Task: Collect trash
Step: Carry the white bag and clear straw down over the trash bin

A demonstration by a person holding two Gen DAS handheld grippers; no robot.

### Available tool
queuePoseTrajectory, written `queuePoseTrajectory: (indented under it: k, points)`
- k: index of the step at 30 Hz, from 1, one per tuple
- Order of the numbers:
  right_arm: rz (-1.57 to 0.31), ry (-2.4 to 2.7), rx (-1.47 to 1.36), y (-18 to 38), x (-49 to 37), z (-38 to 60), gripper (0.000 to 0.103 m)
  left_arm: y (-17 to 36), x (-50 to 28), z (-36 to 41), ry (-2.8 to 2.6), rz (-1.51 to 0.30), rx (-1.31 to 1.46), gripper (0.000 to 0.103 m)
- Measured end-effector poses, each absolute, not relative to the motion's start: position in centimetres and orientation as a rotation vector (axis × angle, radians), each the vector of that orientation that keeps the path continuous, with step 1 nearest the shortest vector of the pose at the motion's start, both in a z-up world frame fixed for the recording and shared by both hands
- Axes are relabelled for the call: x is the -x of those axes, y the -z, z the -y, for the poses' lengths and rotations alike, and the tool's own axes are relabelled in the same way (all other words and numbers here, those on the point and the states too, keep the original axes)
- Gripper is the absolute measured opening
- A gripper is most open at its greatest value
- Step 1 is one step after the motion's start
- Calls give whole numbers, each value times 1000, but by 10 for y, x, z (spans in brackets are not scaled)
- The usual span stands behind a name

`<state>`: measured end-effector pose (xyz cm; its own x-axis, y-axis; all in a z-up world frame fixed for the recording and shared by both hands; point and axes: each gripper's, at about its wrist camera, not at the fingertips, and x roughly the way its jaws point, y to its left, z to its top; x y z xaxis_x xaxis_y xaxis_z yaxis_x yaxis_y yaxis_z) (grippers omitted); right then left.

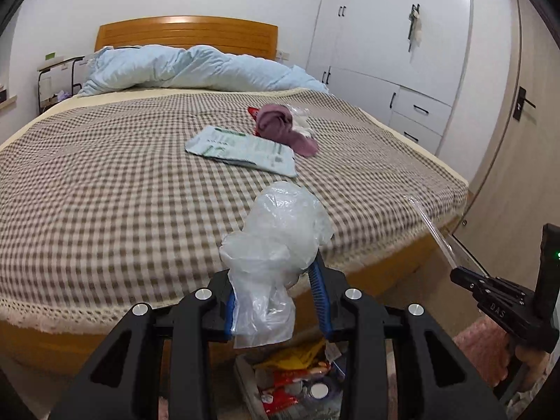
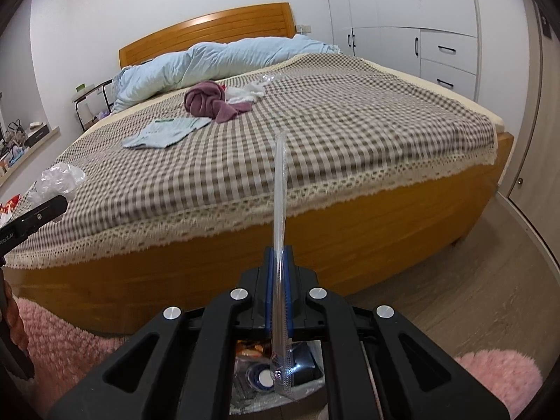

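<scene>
My left gripper (image 1: 273,280) is shut on a crumpled clear plastic bag (image 1: 280,224), which bulges above its blue pads and hangs below them. Under it on the floor stands a trash bin (image 1: 245,381) with wrappers inside. My right gripper (image 2: 278,250) is shut on a long clear straw sleeve (image 2: 281,189) that sticks up over the bed's foot, above the same bin (image 2: 311,388). On the checked bedspread lie a pale green printed packet (image 1: 245,150), a maroon cloth (image 1: 280,126), a red wrapper (image 1: 252,112) and white crumpled scraps (image 2: 248,92).
The wooden bed (image 2: 385,231) fills the view, with a pale blue duvet (image 1: 196,66) by the headboard. White wardrobes (image 1: 395,45) line the right wall. A pink fluffy rug (image 2: 59,343) lies by the bin. A side table (image 1: 56,70) stands far left.
</scene>
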<state>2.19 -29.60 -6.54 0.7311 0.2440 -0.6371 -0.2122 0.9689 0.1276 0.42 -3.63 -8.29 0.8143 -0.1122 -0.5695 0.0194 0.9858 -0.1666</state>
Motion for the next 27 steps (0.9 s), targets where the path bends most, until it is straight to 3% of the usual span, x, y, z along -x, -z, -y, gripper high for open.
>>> queuePoseTrajectory:
  k: [27]
  points:
    - [-808, -284, -10, 113, 1, 303, 6, 136, 18, 59, 114, -772, 97, 32]
